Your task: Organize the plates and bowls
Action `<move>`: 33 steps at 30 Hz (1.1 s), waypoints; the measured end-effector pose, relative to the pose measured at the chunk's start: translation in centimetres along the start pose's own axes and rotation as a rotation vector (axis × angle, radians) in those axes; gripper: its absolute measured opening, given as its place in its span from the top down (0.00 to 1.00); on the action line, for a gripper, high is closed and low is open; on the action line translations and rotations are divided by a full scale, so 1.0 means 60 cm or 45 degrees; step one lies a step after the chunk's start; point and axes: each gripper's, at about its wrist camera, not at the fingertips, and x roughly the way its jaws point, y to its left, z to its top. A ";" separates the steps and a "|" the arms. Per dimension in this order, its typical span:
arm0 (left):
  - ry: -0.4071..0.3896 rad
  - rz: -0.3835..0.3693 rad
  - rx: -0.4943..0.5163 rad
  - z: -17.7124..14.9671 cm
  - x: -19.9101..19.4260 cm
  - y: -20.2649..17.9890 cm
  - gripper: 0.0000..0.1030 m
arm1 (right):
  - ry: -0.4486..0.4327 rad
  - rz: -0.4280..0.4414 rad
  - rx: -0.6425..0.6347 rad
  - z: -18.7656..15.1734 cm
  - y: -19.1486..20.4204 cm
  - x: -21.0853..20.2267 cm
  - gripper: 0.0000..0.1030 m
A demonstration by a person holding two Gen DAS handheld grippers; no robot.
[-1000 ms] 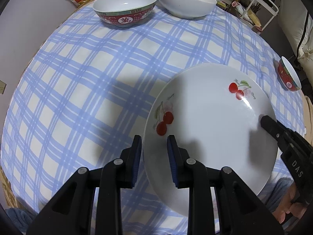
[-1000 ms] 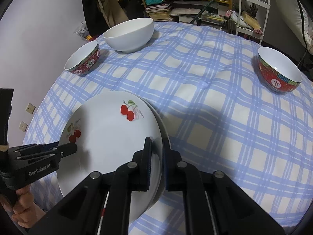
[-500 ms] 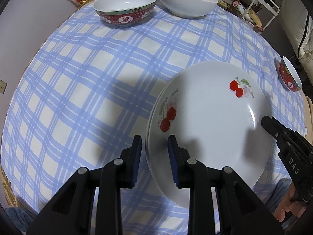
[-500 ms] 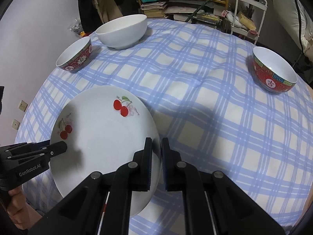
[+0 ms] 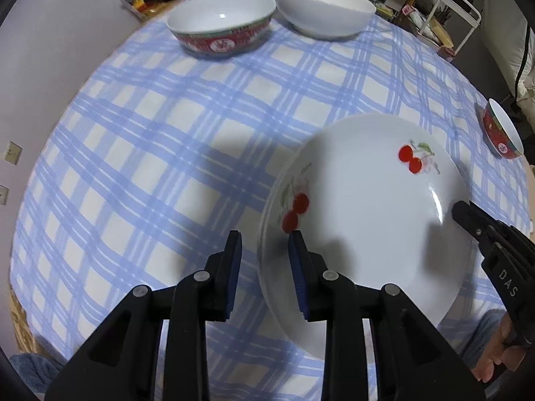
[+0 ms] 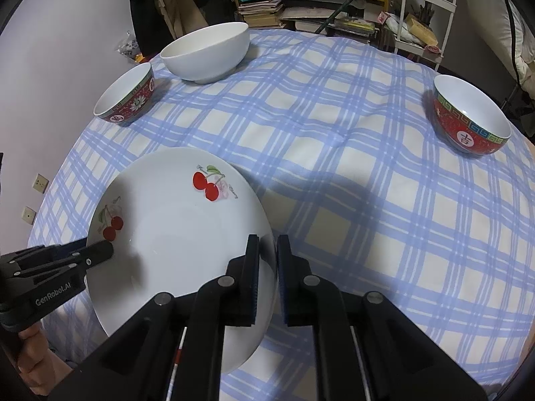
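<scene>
A: Left tongs (image 5: 264, 269) first, left wrist view. We see the jaws straddling the near-left rim of the cherry plate (image 5: 367, 227), a visible gap on the outer side, so released, not pinching.

B: Agreed. The plate sits on the checked bench (image 5: 150, 153); a red-patterned bowl (image 5: 220, 33) and a white bowl (image 5: 326, 8) stand at the far edge, and a second red bowl (image 5: 501, 130) far right.

A: Right wrist view: right tongs (image 6: 268, 277) clenched on the plate's right rim (image 6: 267, 267).

B: Yes, and the left tongs (image 6: 97, 254) at its left rim.
</scene>
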 end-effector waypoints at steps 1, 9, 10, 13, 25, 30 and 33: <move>-0.004 -0.004 -0.007 0.001 -0.002 0.002 0.72 | -0.010 -0.004 -0.002 0.001 0.001 -0.002 0.89; -0.181 -0.007 0.028 0.027 -0.053 -0.003 0.52 | -0.147 0.024 0.027 0.034 -0.015 -0.031 0.89; -0.218 0.011 0.045 0.032 -0.062 -0.007 0.52 | -0.162 0.037 0.040 0.042 -0.019 -0.035 0.89; -0.267 0.044 0.083 0.051 -0.079 -0.017 0.48 | -0.199 0.068 0.065 0.068 -0.028 -0.045 0.88; -0.349 0.088 0.043 0.167 -0.120 0.006 0.19 | -0.265 0.085 0.042 0.172 -0.046 -0.048 0.27; -0.396 0.133 0.075 0.236 -0.117 0.014 0.19 | -0.271 0.085 0.048 0.224 -0.043 -0.032 0.07; -0.427 0.123 0.059 0.270 -0.112 0.023 0.19 | -0.267 0.123 0.050 0.257 -0.040 -0.020 0.07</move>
